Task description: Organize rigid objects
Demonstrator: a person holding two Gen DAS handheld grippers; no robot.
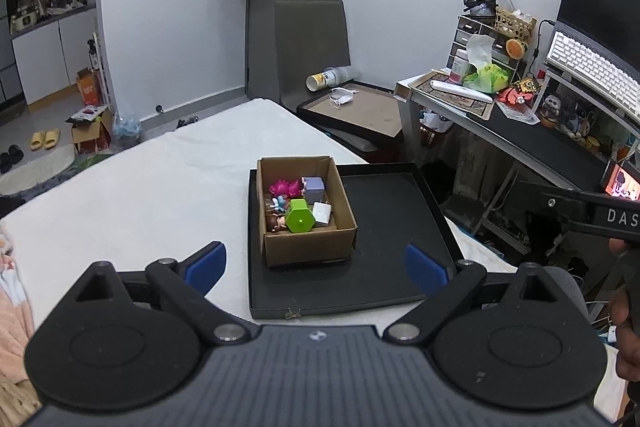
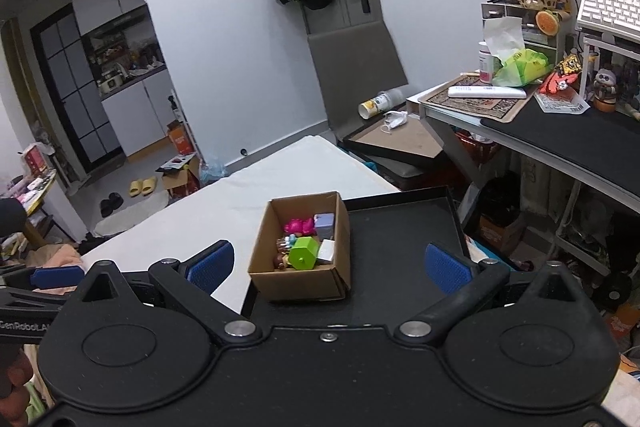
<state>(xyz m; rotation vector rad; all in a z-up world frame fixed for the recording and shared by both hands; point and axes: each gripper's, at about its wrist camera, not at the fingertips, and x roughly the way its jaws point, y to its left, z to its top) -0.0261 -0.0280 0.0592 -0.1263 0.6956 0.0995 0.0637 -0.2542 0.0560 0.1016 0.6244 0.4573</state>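
Observation:
A small cardboard box (image 1: 308,243) (image 2: 296,279) stands on the left part of a black tray (image 1: 392,211) (image 2: 400,227). Inside lie a pink toy (image 1: 286,187) (image 2: 298,225), a lilac cube (image 1: 313,187) (image 2: 325,221), a green hexagonal block (image 1: 300,217) (image 2: 303,253), a white cube (image 1: 321,213) (image 2: 327,250) and small figurines (image 1: 276,223) (image 2: 285,245). My left gripper (image 1: 316,263) hovers open, short of the box, with nothing between its blue pads. My right gripper (image 2: 328,263) is open too, its fingers straddling the box from the near side.
The tray rests on a white bed (image 1: 140,187) (image 2: 256,195). A cluttered desk (image 1: 500,123) (image 2: 560,131) with a keyboard stands to the right. A second tray (image 1: 360,111) (image 2: 404,139) lies on the floor beyond, by a grey door. A hand (image 1: 628,327) holds the right gripper.

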